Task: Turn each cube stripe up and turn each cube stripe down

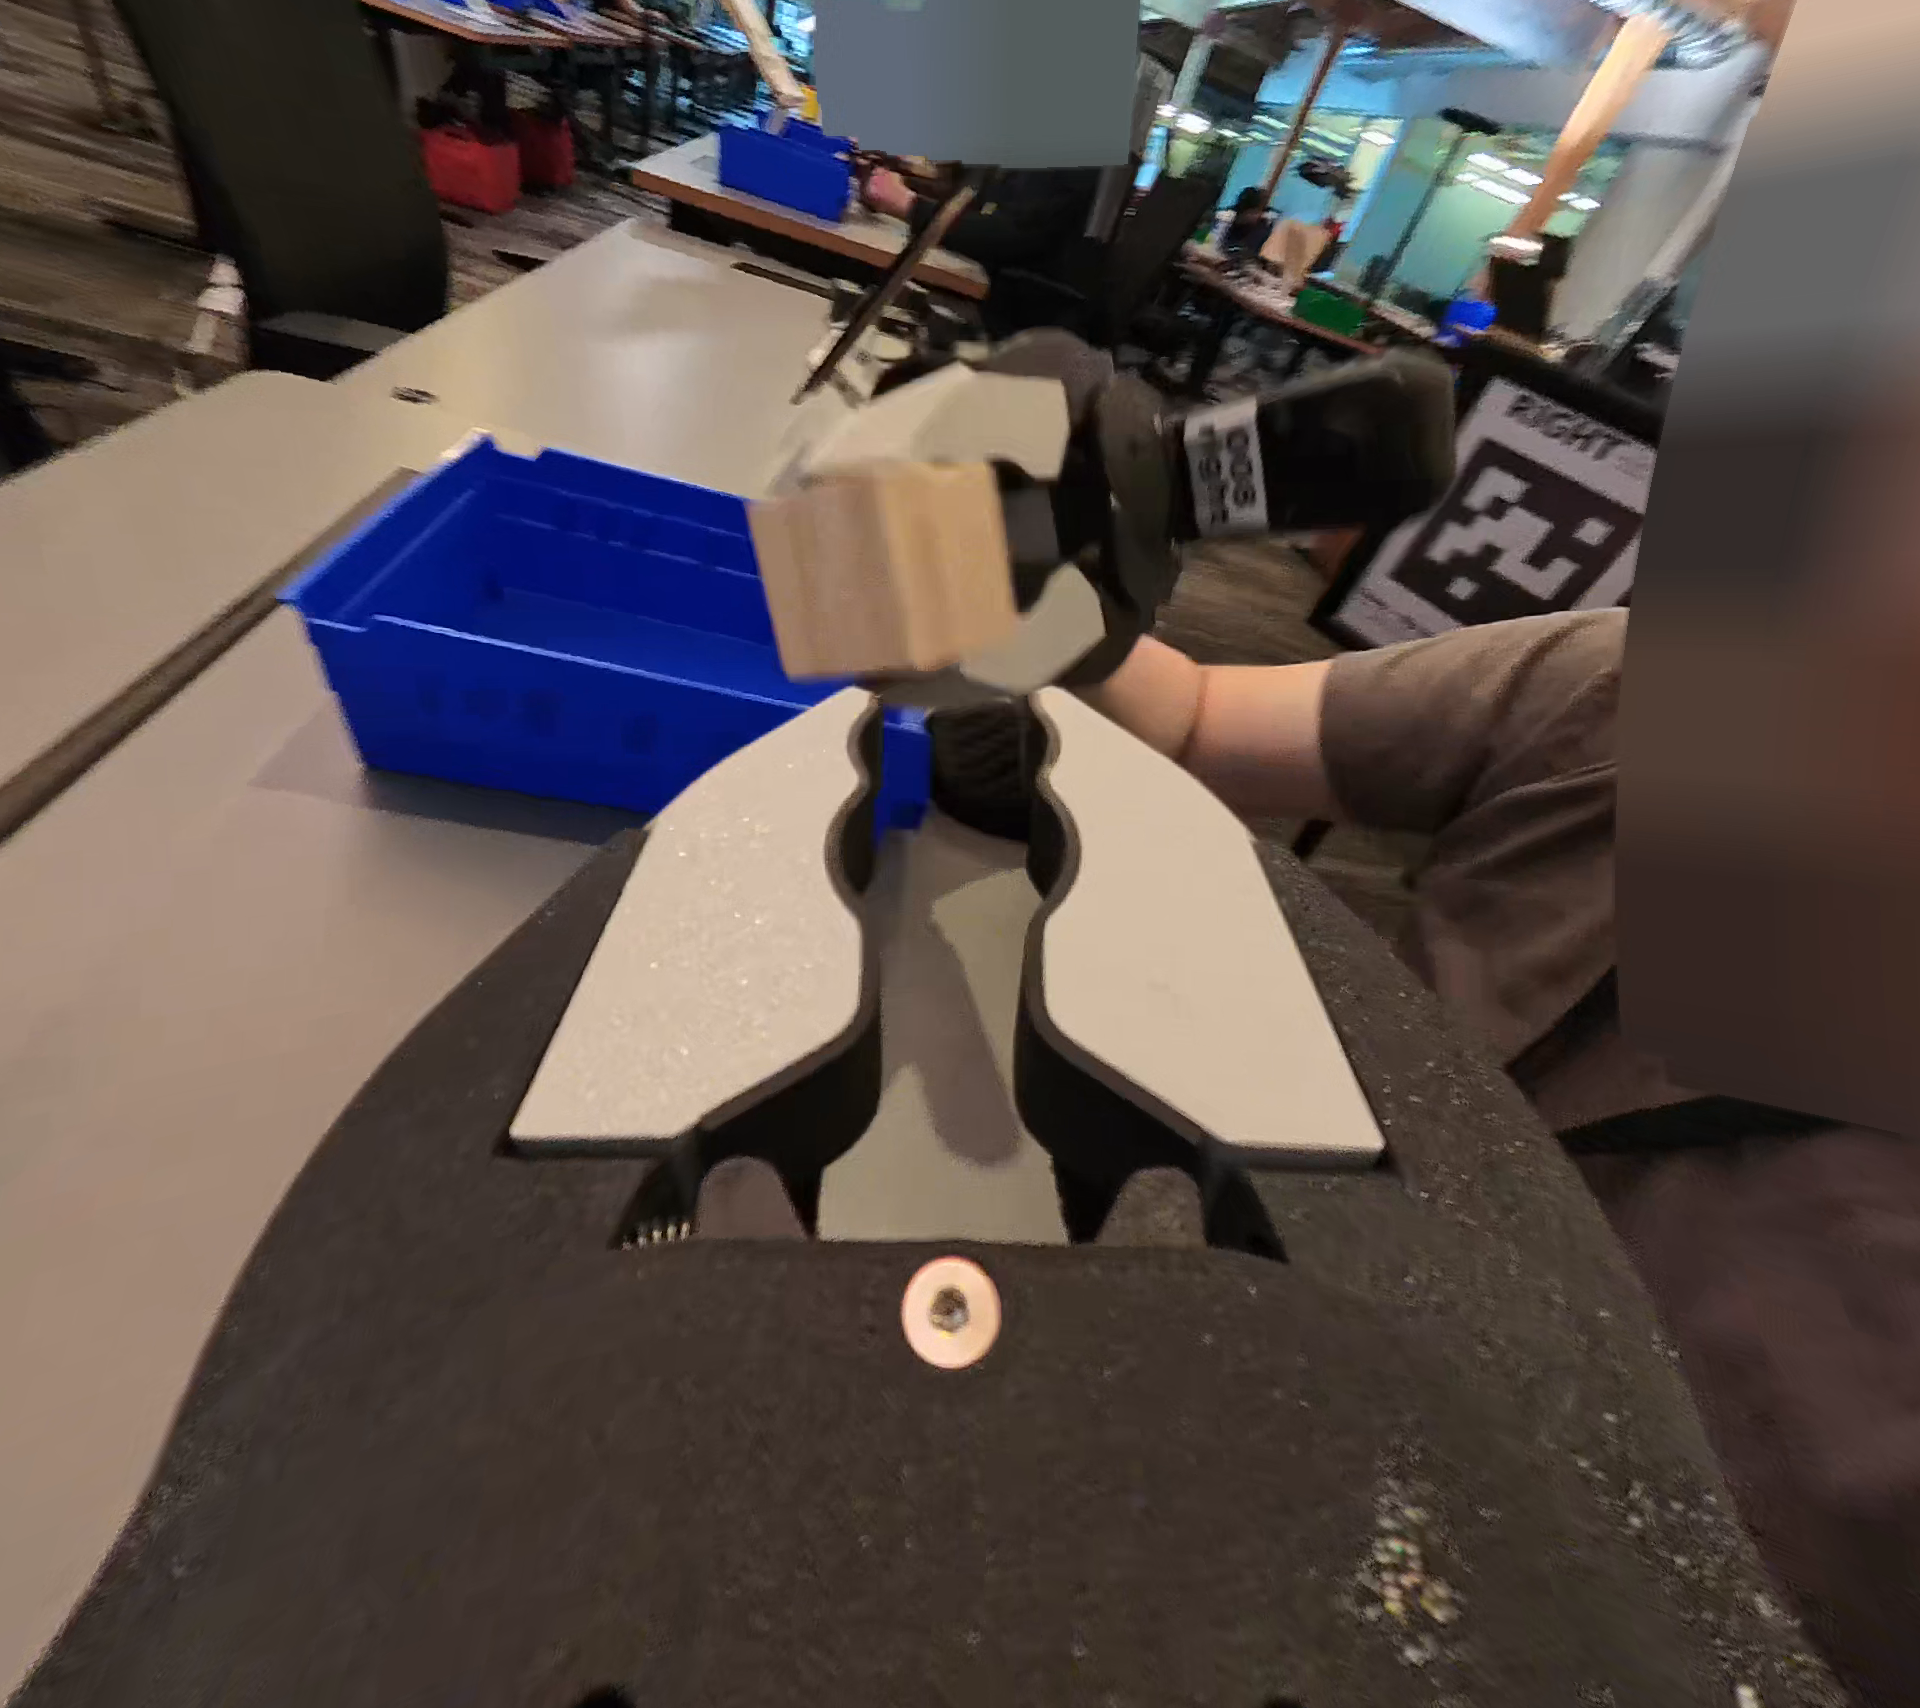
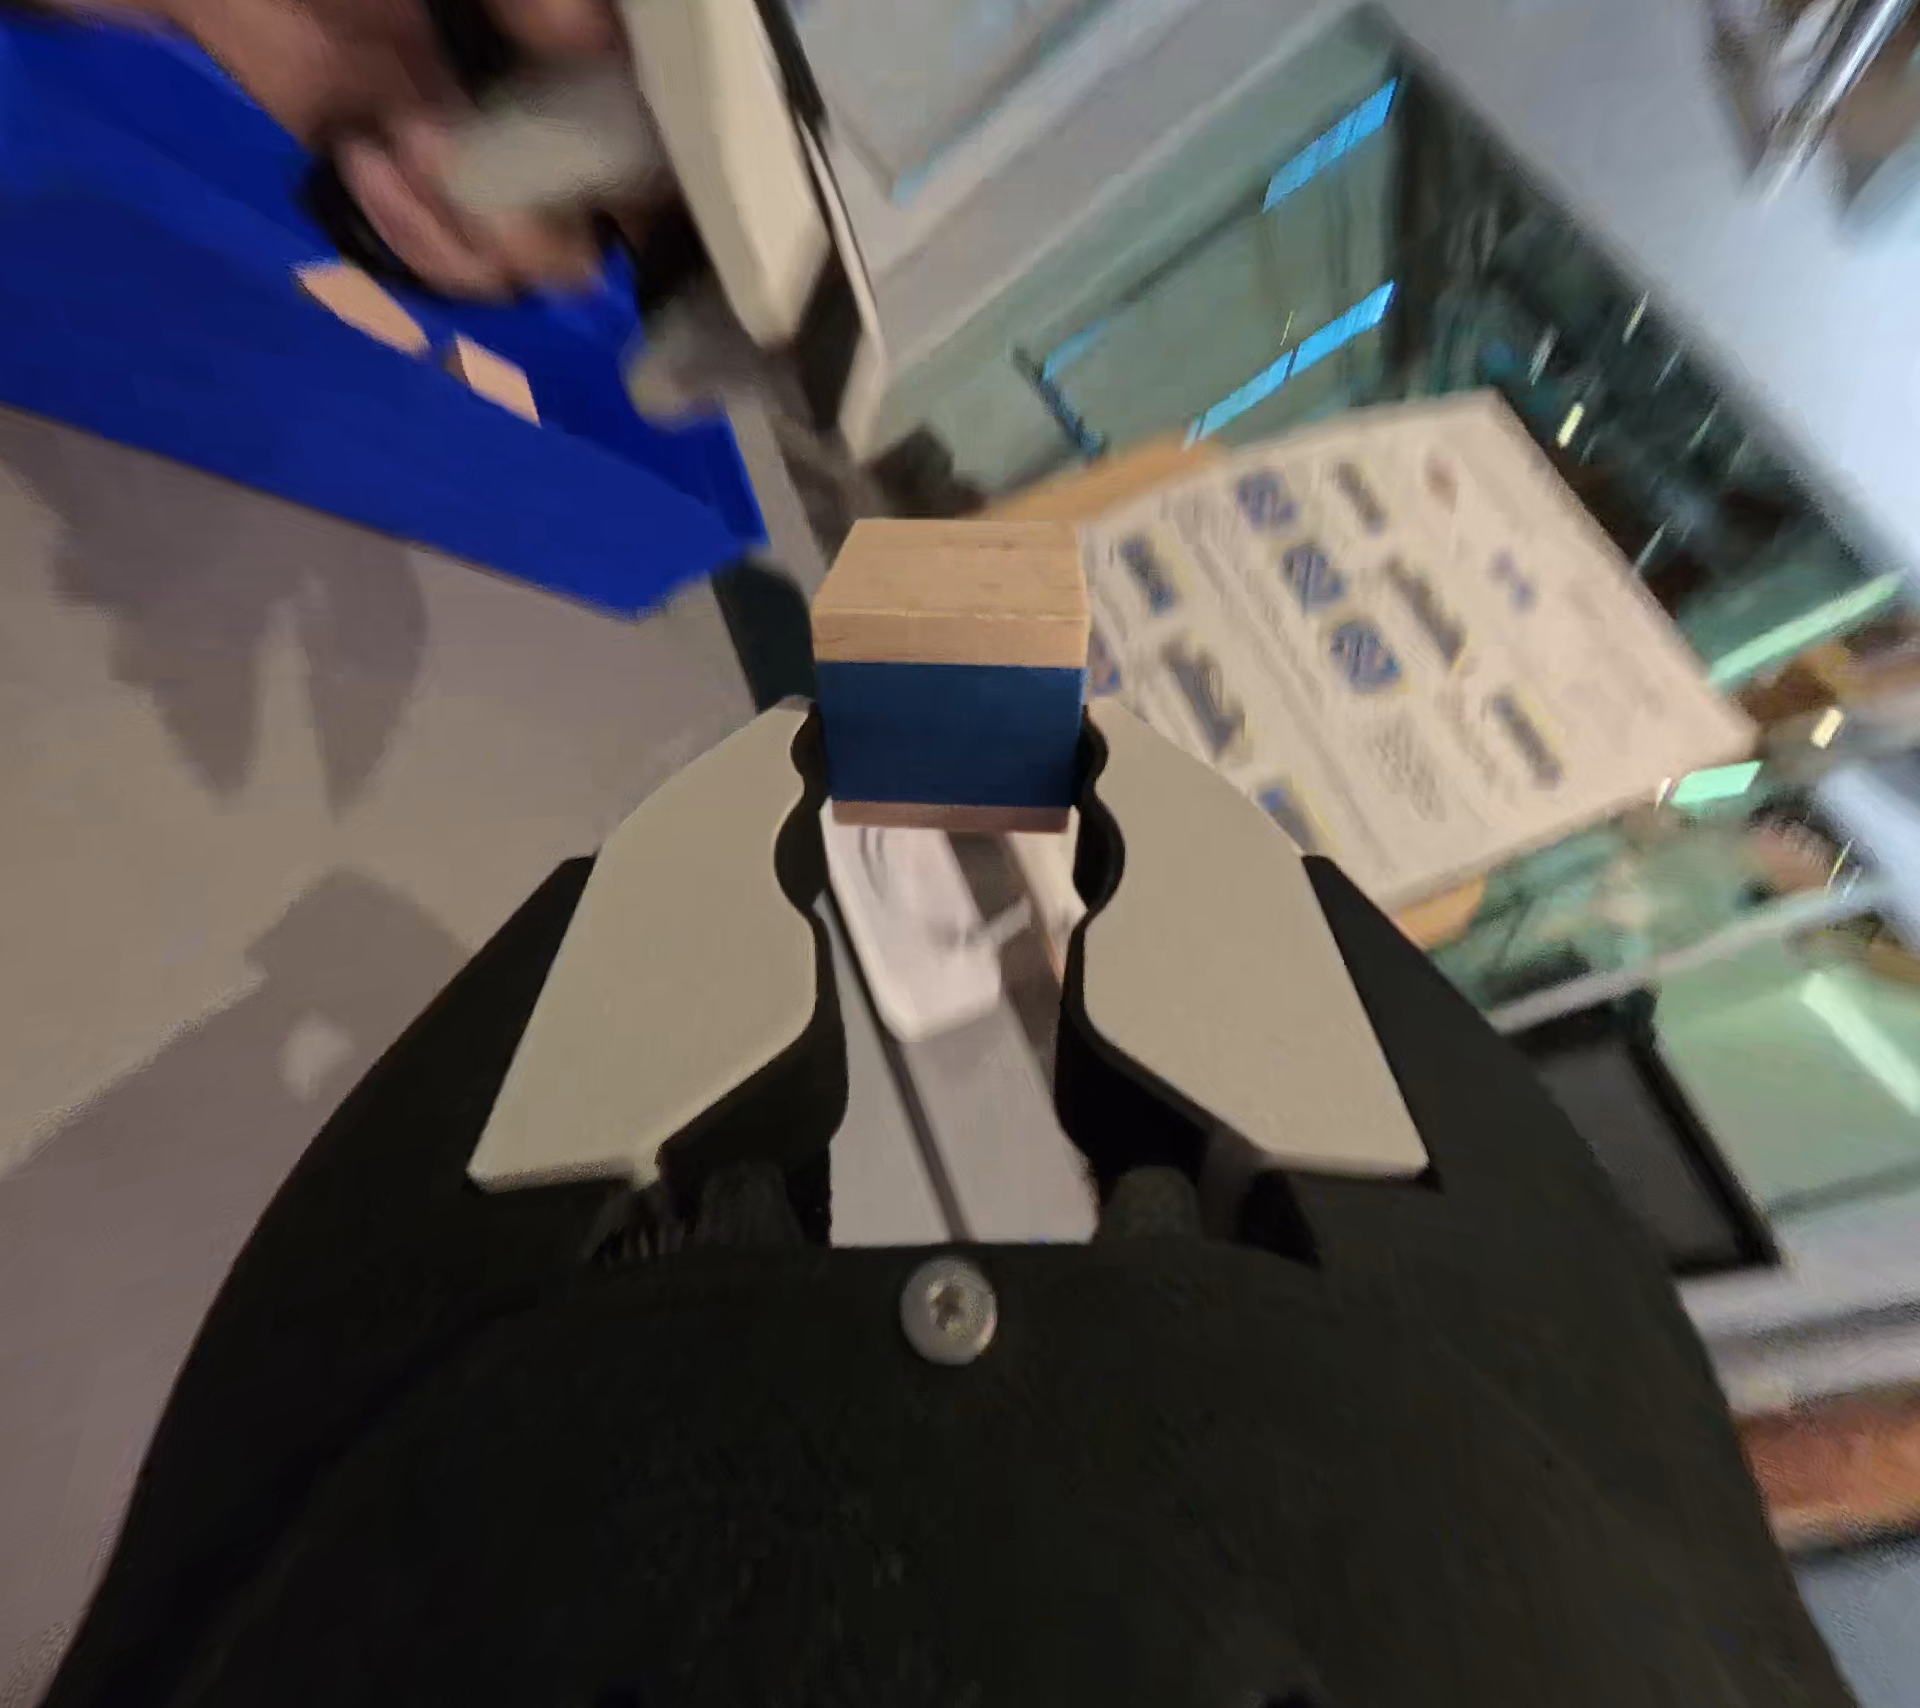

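Observation:
My right gripper [image 2: 951,749] is shut on a wooden cube [image 2: 951,671] and holds it in the air; the cube's blue stripe faces the right wrist camera. In the left wrist view the same cube [image 1: 883,578] shows only bare wood, held by the right gripper [image 1: 862,572] just above and ahead of my left gripper [image 1: 956,713]. The left gripper is empty, its jaws a narrow gap apart. A blue bin [image 1: 582,619] stands on the grey table behind the cube. In the blurred right wrist view the bin [image 2: 260,411] holds two wooden cubes [image 2: 364,308].
The grey table [image 1: 156,931] stretches left of the bin. A person's forearm [image 1: 1247,713] reaches in from the right. A black-and-white marker board [image 1: 1538,536] stands at the right. A printed sheet [image 2: 1403,640] lies beyond the cube, off the table edge.

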The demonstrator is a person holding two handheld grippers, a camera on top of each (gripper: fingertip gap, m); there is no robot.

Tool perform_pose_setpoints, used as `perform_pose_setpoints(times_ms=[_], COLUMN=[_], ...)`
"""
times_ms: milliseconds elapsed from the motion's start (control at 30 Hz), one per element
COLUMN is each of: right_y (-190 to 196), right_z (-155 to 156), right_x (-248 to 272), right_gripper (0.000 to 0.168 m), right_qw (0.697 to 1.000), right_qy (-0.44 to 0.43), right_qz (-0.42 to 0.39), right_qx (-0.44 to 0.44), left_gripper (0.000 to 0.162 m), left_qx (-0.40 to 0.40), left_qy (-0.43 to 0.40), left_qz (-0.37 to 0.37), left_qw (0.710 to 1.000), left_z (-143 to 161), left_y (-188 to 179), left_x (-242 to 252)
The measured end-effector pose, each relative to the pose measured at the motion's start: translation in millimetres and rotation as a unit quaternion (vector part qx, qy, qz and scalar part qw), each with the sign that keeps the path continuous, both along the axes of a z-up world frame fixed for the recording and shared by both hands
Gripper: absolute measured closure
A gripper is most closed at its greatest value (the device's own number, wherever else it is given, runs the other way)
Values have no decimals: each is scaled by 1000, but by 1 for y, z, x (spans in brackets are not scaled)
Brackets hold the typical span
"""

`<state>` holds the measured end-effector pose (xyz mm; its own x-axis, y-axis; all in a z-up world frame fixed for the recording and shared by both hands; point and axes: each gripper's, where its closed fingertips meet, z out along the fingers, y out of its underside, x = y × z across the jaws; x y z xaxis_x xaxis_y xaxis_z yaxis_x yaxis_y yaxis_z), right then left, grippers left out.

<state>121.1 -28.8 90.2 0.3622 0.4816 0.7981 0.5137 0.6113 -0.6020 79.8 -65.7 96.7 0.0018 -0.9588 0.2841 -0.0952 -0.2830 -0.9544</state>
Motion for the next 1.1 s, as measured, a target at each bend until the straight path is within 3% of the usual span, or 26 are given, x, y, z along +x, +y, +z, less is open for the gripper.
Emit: perform_pose_setpoints(times_ms=[67, 100, 233, 333, 500, 733, 867, 967, 1100], right_y=[42, 62, 117, 135, 134, 140, 137, 136, 142], right_z=[-10, -26, -108, -164, -218, -230, -234, -229, -203], right_x=[45, 74, 203, 260, 285, 297, 295, 293, 280], right_gripper=[123, 123, 122, 122, 122, 122, 114, 106, 103], right_qw=[989, 968, 814, 715, 621, 601, 596, 600, 643], right_qy=[-20, -31, -11, 10, 7, 13, 0, -9, 7], right_qz=[-92, -145, -367, -461, -510, -550, -548, -544, -527], right_qx=[-116, -201, -450, -526, -596, -580, -588, -587, -555], left_gripper=[136, 134, 131, 129, 127, 128, 127, 126, 122], left_qx=[22, 29, 46, 52, 49, 19, 20, 24, 37], left_qy=[-4, -6, 8, 27, 82, 77, 131, 194, 300], left_qz=[31, 44, 79, 92, 112, 133, 208, 327, 490], left_qw=[999, 999, 996, 994, 989, 988, 969, 925, 818], left_z=[8, 12, 17, 17, 0, -1, -9, -19, -40], left_y=[4, 5, 8, 8, 15, 25, 42, 66, 92], left_x=[-11, -15, -30, -35, -40, -51, -86, -141, -233])
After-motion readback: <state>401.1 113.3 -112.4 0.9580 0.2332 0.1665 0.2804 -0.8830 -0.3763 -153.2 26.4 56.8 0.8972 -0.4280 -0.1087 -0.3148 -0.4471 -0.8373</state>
